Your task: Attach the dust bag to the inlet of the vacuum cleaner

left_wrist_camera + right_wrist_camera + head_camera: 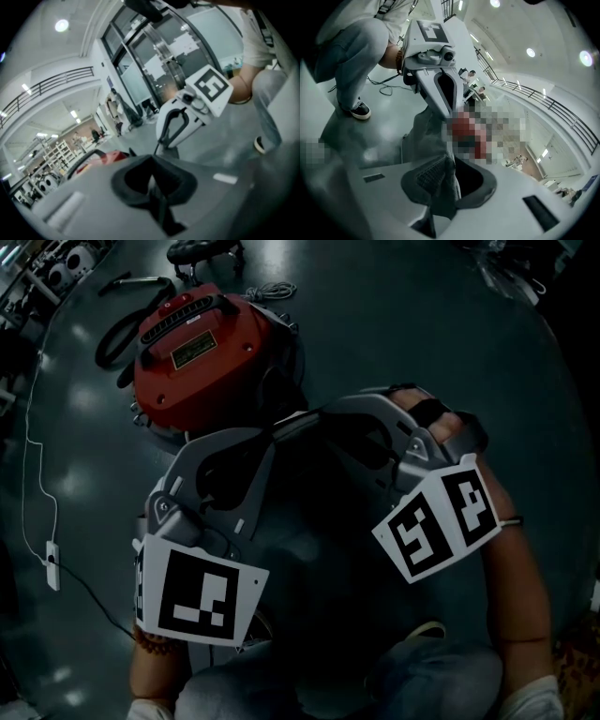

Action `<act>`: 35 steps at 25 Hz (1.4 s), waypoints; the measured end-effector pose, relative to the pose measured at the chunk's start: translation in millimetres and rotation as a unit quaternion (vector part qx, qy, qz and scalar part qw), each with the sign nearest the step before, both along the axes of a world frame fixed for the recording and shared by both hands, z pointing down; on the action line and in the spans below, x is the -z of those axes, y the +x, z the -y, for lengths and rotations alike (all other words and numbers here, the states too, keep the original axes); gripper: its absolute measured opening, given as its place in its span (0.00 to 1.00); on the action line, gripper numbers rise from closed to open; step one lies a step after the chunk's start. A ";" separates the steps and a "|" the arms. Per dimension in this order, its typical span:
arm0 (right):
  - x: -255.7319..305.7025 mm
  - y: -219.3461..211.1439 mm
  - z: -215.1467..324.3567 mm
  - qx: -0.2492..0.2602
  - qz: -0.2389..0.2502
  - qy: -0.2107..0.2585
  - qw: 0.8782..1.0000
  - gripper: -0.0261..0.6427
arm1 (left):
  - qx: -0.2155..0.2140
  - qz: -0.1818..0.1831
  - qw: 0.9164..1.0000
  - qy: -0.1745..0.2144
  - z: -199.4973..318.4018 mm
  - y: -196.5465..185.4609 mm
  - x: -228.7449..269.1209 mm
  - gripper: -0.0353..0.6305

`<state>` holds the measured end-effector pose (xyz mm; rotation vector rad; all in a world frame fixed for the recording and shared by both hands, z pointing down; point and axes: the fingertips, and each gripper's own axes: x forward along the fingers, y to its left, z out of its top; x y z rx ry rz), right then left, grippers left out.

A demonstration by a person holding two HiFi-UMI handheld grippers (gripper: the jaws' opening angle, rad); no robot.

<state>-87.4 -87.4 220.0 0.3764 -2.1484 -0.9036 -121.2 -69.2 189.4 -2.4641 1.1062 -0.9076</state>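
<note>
The red vacuum cleaner stands on the dark floor, ahead of both grippers. My left gripper and right gripper meet tip to tip just before its near rim. The grey cloth dust bag hangs below them. In the right gripper view a fold of the dust bag sits between the jaws of my right gripper, pinched, and runs up to the left gripper's tip. In the left gripper view my left gripper is shut, with only a thin sliver of cloth in it. The vacuum cleaner shows red beyond.
A black hose curls left of the vacuum, with a coiled cord behind it. A white cable with a plug block trails along the floor at left. The person's knees and a shoe are below the grippers.
</note>
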 end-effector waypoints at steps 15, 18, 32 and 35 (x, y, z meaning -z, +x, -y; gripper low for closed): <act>11.3 -2.1 -26.1 -0.028 0.131 -0.100 0.986 0.06 | 0.030 -0.012 0.999 0.002 -21.2 6.0 4.3 0.06; 14.4 -4.7 -25.1 -0.031 0.156 -0.113 0.981 0.06 | 0.035 -0.024 0.999 -0.005 -21.6 7.8 3.3 0.06; 12.4 -7.1 -24.7 -0.035 0.162 -0.115 0.979 0.06 | 0.043 -0.021 0.999 -0.010 -17.1 7.9 -3.7 0.06; 12.0 -8.0 -24.9 -0.033 0.163 -0.116 0.979 0.06 | 0.044 -0.022 0.999 -0.011 -16.4 7.3 -4.4 0.06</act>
